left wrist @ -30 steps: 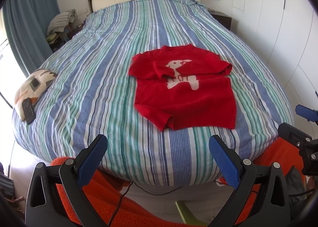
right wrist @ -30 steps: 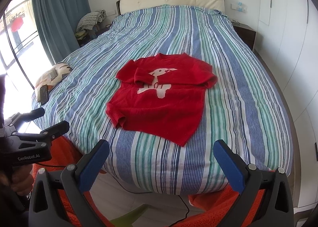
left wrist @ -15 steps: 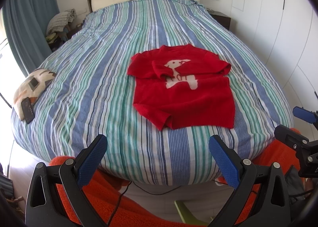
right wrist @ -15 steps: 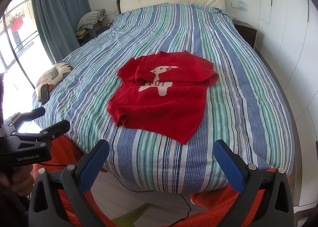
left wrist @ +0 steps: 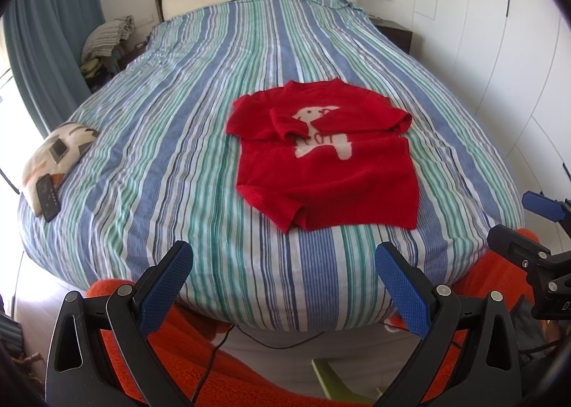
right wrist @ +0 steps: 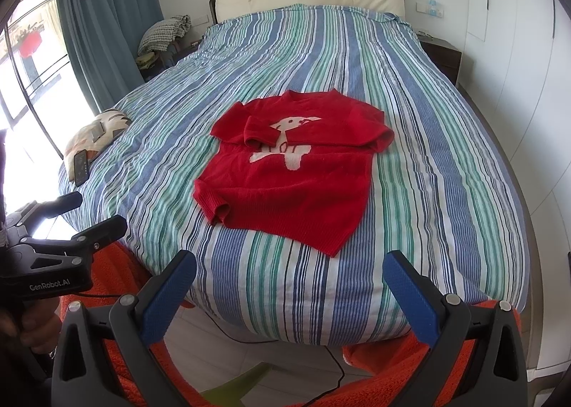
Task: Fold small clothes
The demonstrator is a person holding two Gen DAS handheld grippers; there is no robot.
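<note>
A small red sweater [left wrist: 332, 171] with a white animal figure lies flat on the striped bed, both sleeves folded across its chest; it also shows in the right wrist view [right wrist: 296, 171]. Its lower left hem corner is curled. My left gripper [left wrist: 283, 264] is open and empty, held off the foot of the bed, short of the sweater. My right gripper [right wrist: 289, 275] is open and empty, also off the bed's foot edge. Each gripper shows at the edge of the other's view.
The striped bed [left wrist: 178, 121] fills the view. A patterned cushion [left wrist: 53, 153] with a phone [left wrist: 48, 196] lies at its left edge. Orange fabric [left wrist: 200, 353] and a cable lie on the floor below. White wardrobes [left wrist: 499, 50] stand right; curtain left.
Both grippers have drifted slightly, so the sweater sits a little higher in the views. The sweater itself has not moved and both grippers stay open.
</note>
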